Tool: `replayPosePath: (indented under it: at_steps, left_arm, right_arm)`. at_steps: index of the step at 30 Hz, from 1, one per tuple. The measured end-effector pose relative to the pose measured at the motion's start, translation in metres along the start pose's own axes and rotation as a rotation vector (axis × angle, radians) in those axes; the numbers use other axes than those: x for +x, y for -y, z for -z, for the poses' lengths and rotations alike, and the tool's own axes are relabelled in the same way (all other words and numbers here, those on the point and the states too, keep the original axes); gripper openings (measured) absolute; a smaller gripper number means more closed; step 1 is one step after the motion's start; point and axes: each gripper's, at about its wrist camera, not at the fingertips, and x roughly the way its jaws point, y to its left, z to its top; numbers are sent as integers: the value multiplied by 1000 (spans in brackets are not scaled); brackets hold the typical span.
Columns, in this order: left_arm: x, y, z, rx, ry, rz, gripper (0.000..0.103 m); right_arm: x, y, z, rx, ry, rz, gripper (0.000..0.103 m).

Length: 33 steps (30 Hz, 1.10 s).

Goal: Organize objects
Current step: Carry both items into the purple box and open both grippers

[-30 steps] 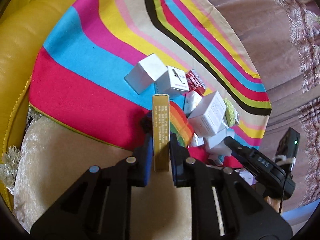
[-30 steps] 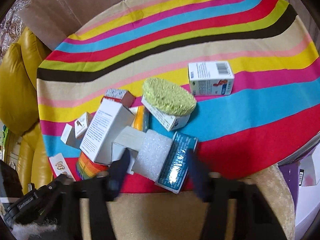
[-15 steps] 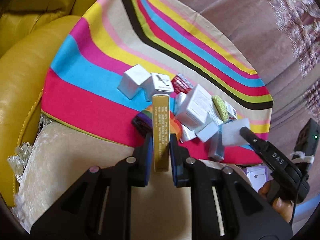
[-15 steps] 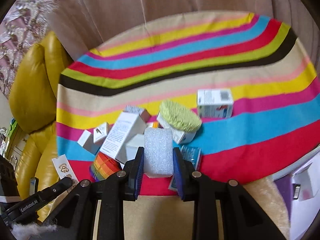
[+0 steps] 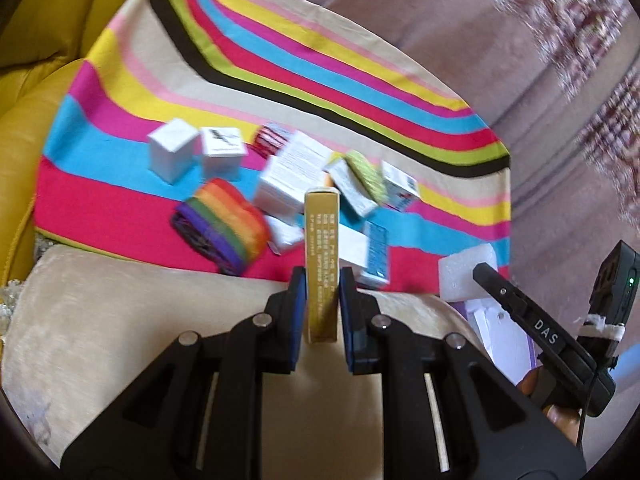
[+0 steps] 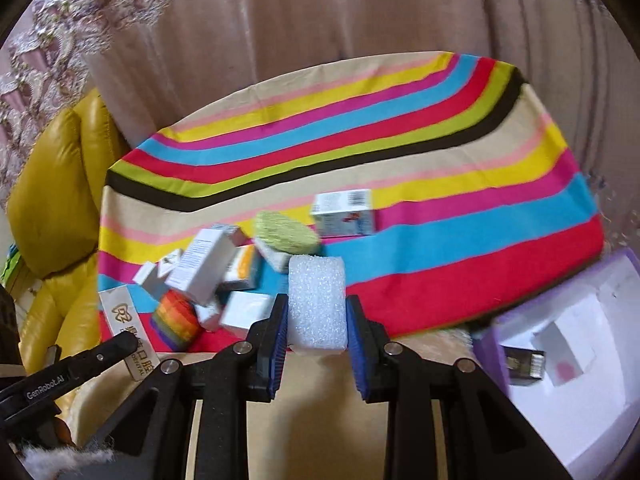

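Both tongs carry loads above the striped cloth (image 5: 132, 92).

The left tongs (image 5: 322, 280) pinch a gold box (image 5: 321, 240) upright; the right tongs (image 6: 317, 312) squeeze a foam block (image 6: 317, 304). Only the right view shows the purple bin (image 6: 568, 360); the left view shows the rainbow roll (image 5: 222, 224) and white boxes (image 5: 172, 154) more fully.

"DAS" | right gripper (image 5: 486, 276) arm || "GenRobot.AI" | left gripper (image 6: 132, 338) arm
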Motion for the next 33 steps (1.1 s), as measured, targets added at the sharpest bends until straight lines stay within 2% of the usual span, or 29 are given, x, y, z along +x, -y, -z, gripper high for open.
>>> replayPosePath:
  at_steps: [11, 17, 21, 33]
  left_arm:
    - [24, 84, 23, 165, -78, 116, 20]
    - [43, 132, 37, 241, -135, 180, 20]
    - [54, 163, 45, 281, -169, 228, 20]
    - [84, 227, 75, 376, -275, 327, 20]
  right_arm:
    - [-31, 60, 17, 40, 6, 178, 29]
    - [-47, 104, 27, 75, 0, 311, 29]
    - [-54, 131, 36, 109, -18, 369, 29]
    - [-72, 181, 49, 201, -24, 526, 29]
